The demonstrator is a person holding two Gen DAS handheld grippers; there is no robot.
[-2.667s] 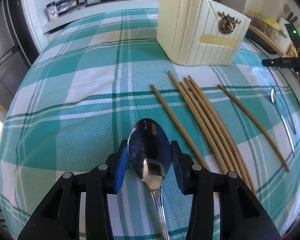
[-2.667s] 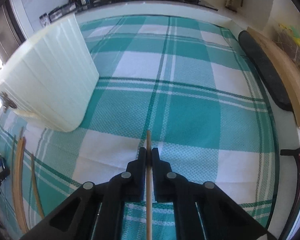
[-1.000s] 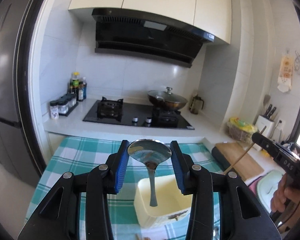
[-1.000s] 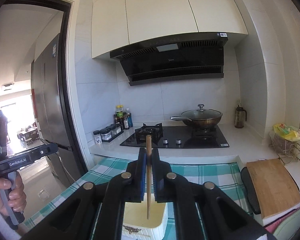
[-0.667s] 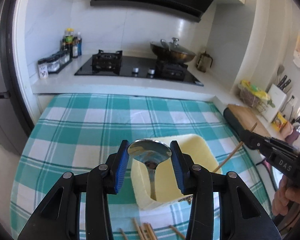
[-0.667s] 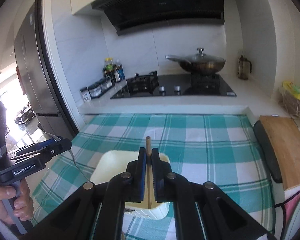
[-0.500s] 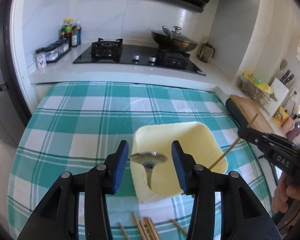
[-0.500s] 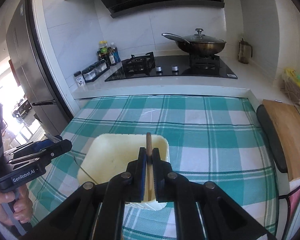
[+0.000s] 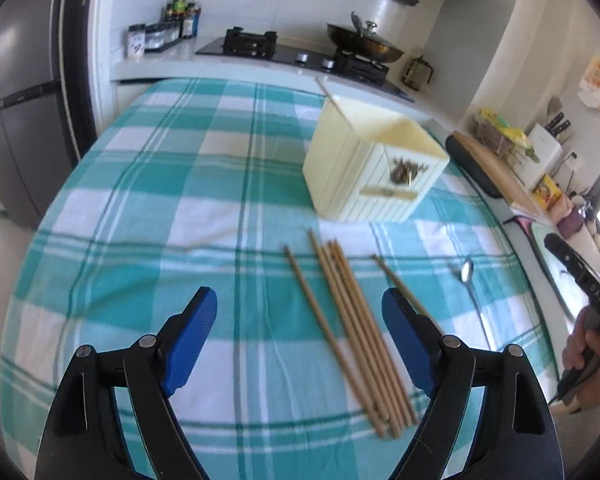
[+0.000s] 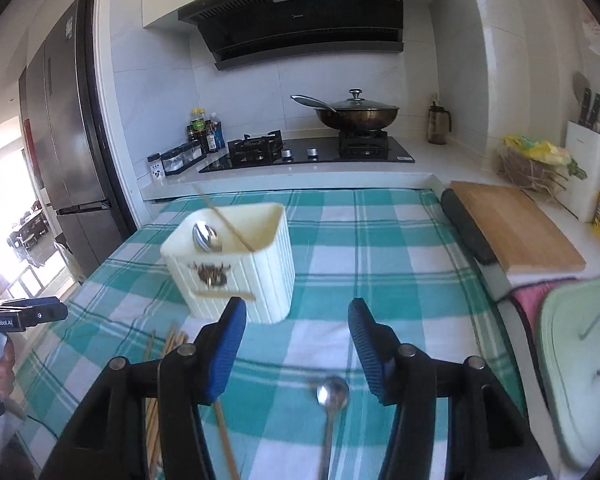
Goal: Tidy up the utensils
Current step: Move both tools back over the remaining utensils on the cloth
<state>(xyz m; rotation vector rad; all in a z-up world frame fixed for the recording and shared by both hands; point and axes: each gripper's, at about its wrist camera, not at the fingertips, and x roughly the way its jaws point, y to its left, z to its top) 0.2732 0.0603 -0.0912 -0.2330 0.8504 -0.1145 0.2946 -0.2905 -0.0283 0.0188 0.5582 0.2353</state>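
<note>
A cream utensil holder [image 9: 374, 168] stands on the checked tablecloth [image 9: 172, 240]; it also shows in the right wrist view [image 10: 236, 268], with a spoon [image 10: 205, 237] and one chopstick [image 10: 228, 224] inside it. Several wooden chopsticks [image 9: 352, 320] lie on the cloth in front of the holder. Another spoon [image 9: 471, 292] lies to their right, seen below my right gripper too [image 10: 330, 404]. My left gripper [image 9: 300, 336] is open and empty above the chopsticks. My right gripper [image 10: 296, 348] is open and empty in front of the holder.
A wooden cutting board [image 10: 516, 224] and a dark roll [image 10: 464, 224] lie at the table's right edge. A stove with a lidded pan [image 10: 356, 114] and spice jars [image 10: 180, 156] line the counter behind. A fridge [image 10: 64, 152] stands left.
Both grippers opened and dropped the spoon and the chopstick into the holder. Both then drew back and lower, toward the utensils on the cloth.
</note>
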